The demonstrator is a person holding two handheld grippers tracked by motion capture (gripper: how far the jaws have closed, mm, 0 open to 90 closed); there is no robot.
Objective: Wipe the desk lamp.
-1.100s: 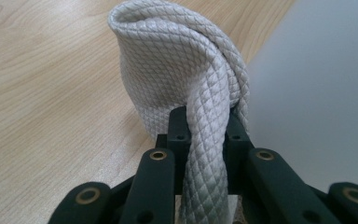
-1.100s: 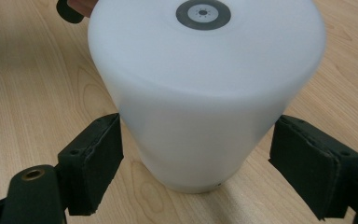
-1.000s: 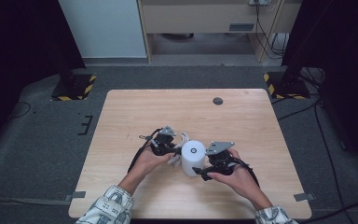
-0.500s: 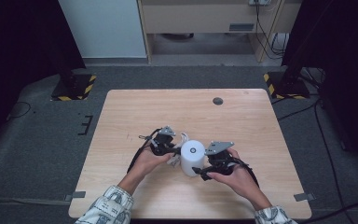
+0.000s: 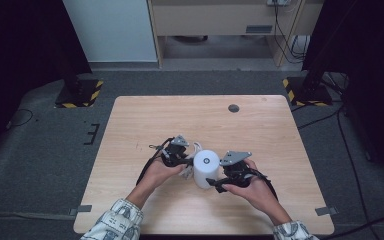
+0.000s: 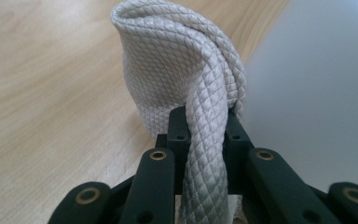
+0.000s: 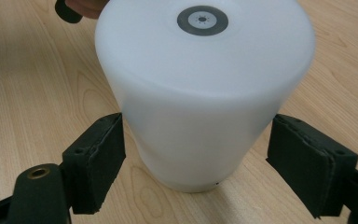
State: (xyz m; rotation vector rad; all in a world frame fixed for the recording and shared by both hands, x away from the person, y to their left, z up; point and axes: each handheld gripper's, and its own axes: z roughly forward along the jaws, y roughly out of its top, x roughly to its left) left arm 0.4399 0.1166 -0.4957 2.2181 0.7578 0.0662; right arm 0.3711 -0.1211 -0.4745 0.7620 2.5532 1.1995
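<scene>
While your left hand-held gripper pinches the white braided cord beside the white cylinder on the table, your right hand-held gripper straddles the cylinder's base, jaws wide apart, grip not yet made.

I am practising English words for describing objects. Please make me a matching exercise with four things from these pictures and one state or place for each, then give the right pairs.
Things:
1. white cylinder
2. braided cord
3. left gripper
4. right gripper

States:
A. shut on a woven strand
B. looped, pale, with a diamond weave
C. open, one jaw at each side of the cylinder
D. upright on the table, a dark ring on top

Pairs: 1-D, 2-B, 3-A, 4-C
</scene>
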